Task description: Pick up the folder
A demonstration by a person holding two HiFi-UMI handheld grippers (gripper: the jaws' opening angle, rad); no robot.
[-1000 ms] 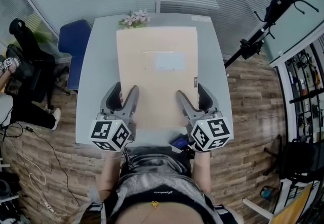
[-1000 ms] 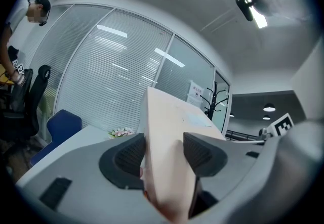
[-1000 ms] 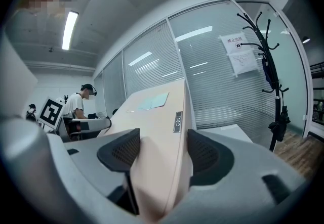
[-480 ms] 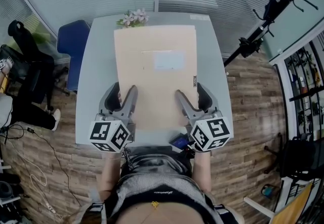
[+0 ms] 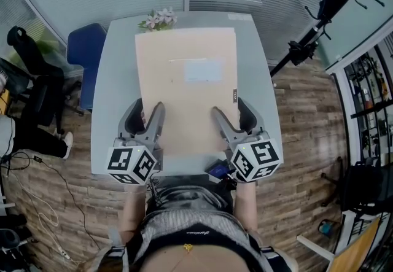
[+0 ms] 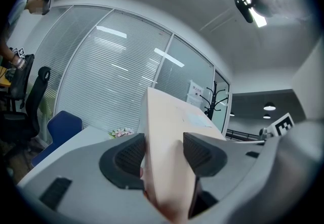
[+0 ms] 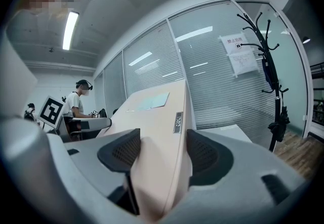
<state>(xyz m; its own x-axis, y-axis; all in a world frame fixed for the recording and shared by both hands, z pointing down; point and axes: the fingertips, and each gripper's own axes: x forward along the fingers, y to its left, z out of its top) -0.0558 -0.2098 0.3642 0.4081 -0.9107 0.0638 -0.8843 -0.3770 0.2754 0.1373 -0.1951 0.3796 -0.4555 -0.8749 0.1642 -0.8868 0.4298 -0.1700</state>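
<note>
I hold the folder (image 5: 184,99) with both tongs, one at each near corner. It is closed, so what is inside I cannot see. The left tongs (image 5: 149,108) are clamped on its left edge and the right tongs (image 5: 229,108) on its right edge. In each gripper view the dark pads press on the beige board from both sides. The folder lies lengthwise over the grey counter (image 5: 113,80). Its far end is just beside a small bunch of pink flowers (image 5: 157,19). Whether that end rests on the counter I cannot tell.

The head view shows the whole top face with a pale rectangular label (image 5: 202,71). The writing on it is too faint to read. The right gripper view shows better the small dark tag (image 7: 177,122) on the folder's side (its characters are too small for me). It also shows two paper notices (image 7: 238,56) on the glass wall and a black coat stand (image 7: 268,66). A person (image 7: 76,101) sits at another desk there. The left gripper view shows a blue chair (image 6: 63,127) beside the counter.
</note>
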